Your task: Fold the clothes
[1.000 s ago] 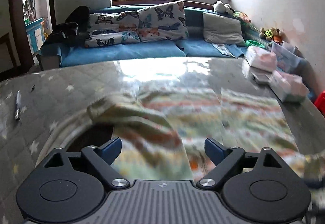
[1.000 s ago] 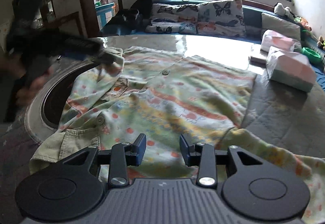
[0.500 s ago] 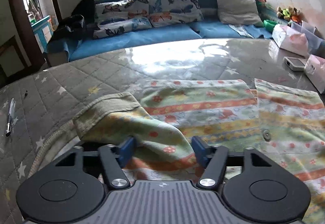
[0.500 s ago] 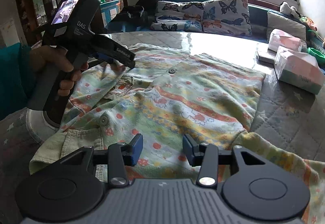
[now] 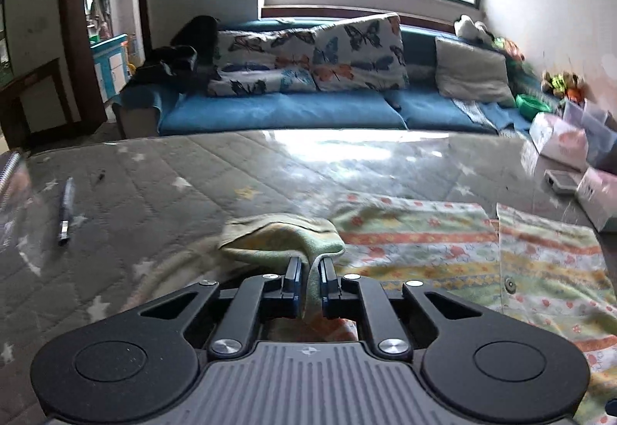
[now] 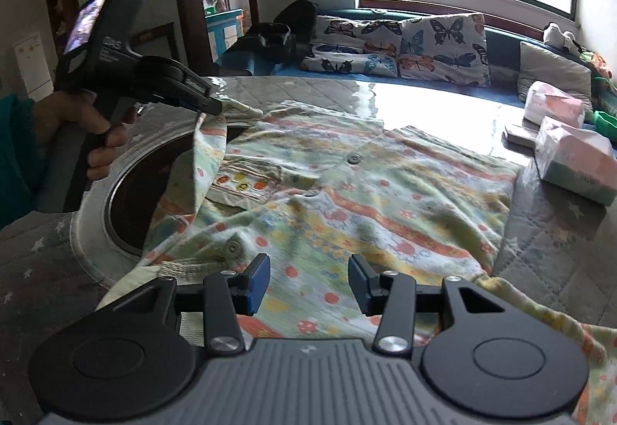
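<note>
The shirt is spread flat on the quilted table, buttons up, one side draped over a round recess in the tabletop. The left gripper has just been closing and is now clamped on a sleeve cuff; the fabric is pinched between the blue pads and lifted slightly. The right gripper is held above the shirt's lower part, jaws apart, nothing gripped. A pen is seen lying well apart on the left.
</note>
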### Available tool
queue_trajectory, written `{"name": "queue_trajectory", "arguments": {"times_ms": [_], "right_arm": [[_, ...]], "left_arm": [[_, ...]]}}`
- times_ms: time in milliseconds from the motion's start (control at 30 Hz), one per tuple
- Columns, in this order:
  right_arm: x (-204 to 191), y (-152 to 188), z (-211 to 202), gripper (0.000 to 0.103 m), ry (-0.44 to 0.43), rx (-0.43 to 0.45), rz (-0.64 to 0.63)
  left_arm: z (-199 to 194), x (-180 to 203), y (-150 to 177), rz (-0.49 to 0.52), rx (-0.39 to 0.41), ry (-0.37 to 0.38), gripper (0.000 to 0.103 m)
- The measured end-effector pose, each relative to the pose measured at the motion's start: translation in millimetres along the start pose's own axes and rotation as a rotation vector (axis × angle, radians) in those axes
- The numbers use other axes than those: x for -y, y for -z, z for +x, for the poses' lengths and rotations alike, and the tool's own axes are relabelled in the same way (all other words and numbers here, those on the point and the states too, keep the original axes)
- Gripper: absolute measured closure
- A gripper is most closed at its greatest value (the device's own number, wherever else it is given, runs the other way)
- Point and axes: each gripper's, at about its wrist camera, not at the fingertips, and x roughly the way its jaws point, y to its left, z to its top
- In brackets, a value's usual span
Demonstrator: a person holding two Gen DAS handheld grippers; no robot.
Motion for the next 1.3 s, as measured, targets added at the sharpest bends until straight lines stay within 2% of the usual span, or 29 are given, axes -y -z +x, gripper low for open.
{"name": "queue_trajectory", "arguments": {"times_ms": [300,500,700,933,1033,1133,1167,1300], "right_arm": [[-17,-5,-3,0.056,-0.016,0.013,-0.047],[-35,-5,-5,0.052,-0.061,0.014,-0.099],[-68,-1,8,0.052,-0.152,-0.014,-0.179],[-111,-1,32,0.053,-0.22,-0.04,-0.276],[-127,-4,44,0.058,-0.243,-0.05,-0.298],[-138,-5,54,0.081,-0.252,-0.066,-0.298],[-139,-5,56,0.094,-0.251,-0.071,-0.294],[-139,-6,54,0.1,-0.272,-0.06,-0.283]], "left_arm": [[-39,-39,4,-0.048,0.058,-0.05,0.095],[-69,-76,25,-0.098,0.091,-0.101,0.095],[-82,-107,51,-0.141,0.068,-0.138,0.097],[-78,-120,63,-0.181,0.046,-0.147,0.098],[-75,-121,63,-0.191,0.042,-0.148,0.098],[-76,-124,63,-0.204,0.046,-0.149,0.099],[-78,-125,63,-0.209,0.049,-0.15,0.1],[-83,-136,66,-0.241,0.066,-0.154,0.101]]}}
